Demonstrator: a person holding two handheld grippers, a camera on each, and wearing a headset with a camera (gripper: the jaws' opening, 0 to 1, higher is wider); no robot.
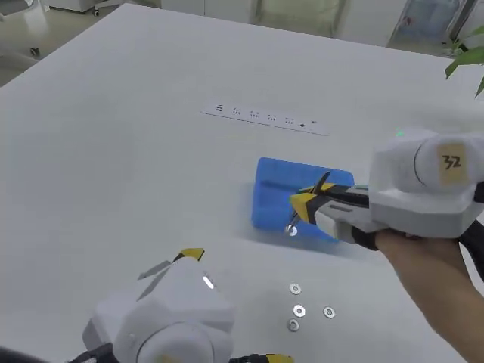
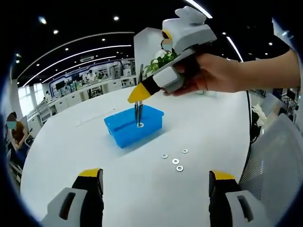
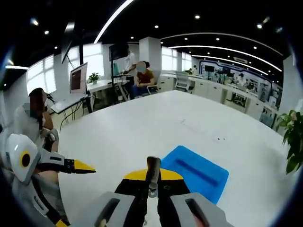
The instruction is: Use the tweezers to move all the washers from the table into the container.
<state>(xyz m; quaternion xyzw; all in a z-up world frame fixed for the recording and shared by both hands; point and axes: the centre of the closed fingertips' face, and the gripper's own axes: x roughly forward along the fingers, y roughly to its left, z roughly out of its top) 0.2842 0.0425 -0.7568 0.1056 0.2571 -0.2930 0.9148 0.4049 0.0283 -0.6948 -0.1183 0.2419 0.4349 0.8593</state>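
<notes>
A blue container [image 1: 272,189] lies on the white table [image 1: 113,151]. My right gripper [image 1: 305,199], held by a hand, is shut on the tweezers [image 1: 296,218], which point down. A washer [image 1: 291,230] sits pinched in their tips over the container's near edge. The left gripper view shows the same washer [image 2: 140,125] hanging at the container [image 2: 124,132]. Several loose washers [image 1: 299,311] lie on the table nearer me, also seen as washers [image 2: 175,161]. My left gripper [image 1: 234,306] hovers low at the front, open and empty, jaws wide apart [image 2: 154,189]. The tweezers [image 3: 151,172] stand between the right jaws.
A flush socket strip [image 1: 265,117] runs across the table beyond the container. A plant [image 1: 465,57] stands at the far right edge. A mesh chair [image 2: 274,161] is beside the table. People sit at desks [image 3: 137,75] in the background.
</notes>
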